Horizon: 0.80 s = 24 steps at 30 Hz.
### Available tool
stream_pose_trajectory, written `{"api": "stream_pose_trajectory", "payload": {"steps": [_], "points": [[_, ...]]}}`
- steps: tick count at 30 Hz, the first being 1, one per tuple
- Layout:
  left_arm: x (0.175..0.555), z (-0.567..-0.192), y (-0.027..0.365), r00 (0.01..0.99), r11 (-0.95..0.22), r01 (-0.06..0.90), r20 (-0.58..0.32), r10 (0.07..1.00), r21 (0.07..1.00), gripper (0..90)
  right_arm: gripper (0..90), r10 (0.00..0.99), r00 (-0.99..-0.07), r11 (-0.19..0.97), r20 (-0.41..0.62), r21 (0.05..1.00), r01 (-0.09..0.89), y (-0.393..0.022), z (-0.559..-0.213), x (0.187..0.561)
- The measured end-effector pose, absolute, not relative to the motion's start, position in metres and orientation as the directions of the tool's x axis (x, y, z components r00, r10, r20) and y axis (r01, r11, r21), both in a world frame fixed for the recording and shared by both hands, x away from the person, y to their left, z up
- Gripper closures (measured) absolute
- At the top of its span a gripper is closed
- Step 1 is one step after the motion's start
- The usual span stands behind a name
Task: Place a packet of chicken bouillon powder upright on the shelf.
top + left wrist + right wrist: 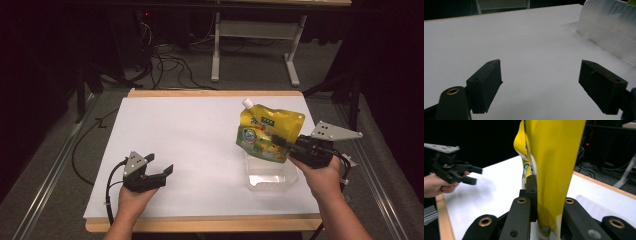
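The right gripper (283,142) was clamped on a yellow spouted pouch (267,134), its label print unreadable, above a clear plastic container (270,176); the left gripper (162,170) had its jaws apart.

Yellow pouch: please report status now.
Right tongs shut on yellow pouch, held above clear container. Left tongs open, apart, low over table. Nothing in the way.

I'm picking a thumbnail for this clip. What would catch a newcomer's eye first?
The bright yellow spouted refill pouch stands out most, held up at the table's right side, clamped in the right gripper above a clear plastic container. Next comes the white table top against the dark room. At its near left the left gripper is held with jaws open, grasping nothing.
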State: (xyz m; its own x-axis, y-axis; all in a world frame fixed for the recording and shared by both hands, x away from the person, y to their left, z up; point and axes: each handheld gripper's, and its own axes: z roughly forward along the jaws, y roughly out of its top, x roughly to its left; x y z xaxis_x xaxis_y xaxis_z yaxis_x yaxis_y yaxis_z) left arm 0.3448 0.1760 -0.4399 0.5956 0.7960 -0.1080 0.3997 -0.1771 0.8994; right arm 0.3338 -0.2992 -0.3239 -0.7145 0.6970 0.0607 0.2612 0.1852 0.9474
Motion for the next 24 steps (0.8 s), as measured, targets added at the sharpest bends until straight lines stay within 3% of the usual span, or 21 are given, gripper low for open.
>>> {"api": "stream_pose_trajectory", "payload": {"steps": [24], "points": [[0.345,-0.441,0.175,0.595,-0.164,0.407,-0.125,0.794,0.899,18.4,85.0,0.716,-0.69,0.176,0.103,0.93,0.322,-0.322,-0.345,0.367]]}}
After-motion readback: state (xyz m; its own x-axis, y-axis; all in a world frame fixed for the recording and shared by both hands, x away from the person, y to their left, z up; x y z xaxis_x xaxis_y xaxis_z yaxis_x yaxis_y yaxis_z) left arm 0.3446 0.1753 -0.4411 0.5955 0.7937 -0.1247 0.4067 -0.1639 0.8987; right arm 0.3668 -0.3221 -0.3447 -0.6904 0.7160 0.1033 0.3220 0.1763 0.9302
